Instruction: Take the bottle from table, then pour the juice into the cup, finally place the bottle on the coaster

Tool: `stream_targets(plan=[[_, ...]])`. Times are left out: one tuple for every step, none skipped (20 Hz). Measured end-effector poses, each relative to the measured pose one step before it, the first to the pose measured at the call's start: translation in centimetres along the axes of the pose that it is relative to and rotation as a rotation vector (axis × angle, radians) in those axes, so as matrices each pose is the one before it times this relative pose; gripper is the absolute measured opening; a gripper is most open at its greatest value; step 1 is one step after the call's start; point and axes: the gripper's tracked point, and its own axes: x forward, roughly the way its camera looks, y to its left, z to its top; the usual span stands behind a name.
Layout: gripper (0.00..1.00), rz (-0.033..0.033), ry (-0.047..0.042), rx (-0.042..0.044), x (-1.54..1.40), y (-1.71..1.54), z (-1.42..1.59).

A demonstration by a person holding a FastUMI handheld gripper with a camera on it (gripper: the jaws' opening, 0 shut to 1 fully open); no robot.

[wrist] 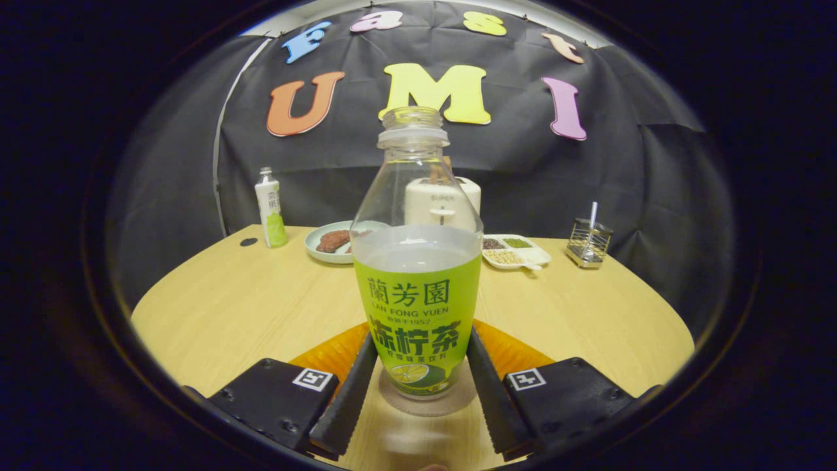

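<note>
Bottle point(417, 261) of lemon tea, uncapped and upright, stands between the two fingers of the hand-held gripper point(418, 376), its long axis vertical. Both finger pads point(353, 386) seem to touch the green label low on the bottle's sides, so the grip looks closed on it, though firm pressure is uncertain. Pale juice fills the bottle roughly halfway. An orange coaster point(330, 356) lies on the worktop point(248, 307) just behind the bottle's base. Beyond the bottle sit a plate point(322, 252) holding dark food and a divided tray point(516, 252) holding beans.
</note>
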Motion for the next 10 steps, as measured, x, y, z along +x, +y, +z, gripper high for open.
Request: stream_targets(plan=[[0.82, -0.00112, -0.00189, -0.00021, 0.149, -0.062, -0.072], [0.82, -0.00111, 0.00075, 0.00371, 0.052, -0.085, -0.119], [0.82, 0.00186, 0.00287, 0.00471, 0.135, -0.005, -0.22], [0.83, 0.00151, 0.00395, 0.00015, 0.057, 0.039, -0.116], [0.83, -0.00168, -0.00108, -0.00257, 0.113, 0.007, -0.091], [0.83, -0.00177, -0.00079, -0.0037, -0.286, 0.0, 0.126], [0.83, -0.00146, -0.00292, -0.00268, 0.155, 0.06, -0.05], [0.83, 0.00073, 0.00131, -0.00203, -0.092, 0.013, 0.05], [0.84, 0.00703, 0.00029, -0.0025, -0.063, 0.119, 0.039], [0.84, 0.00713, -0.0011, 0.00025, -0.092, 0.112, 0.045]])
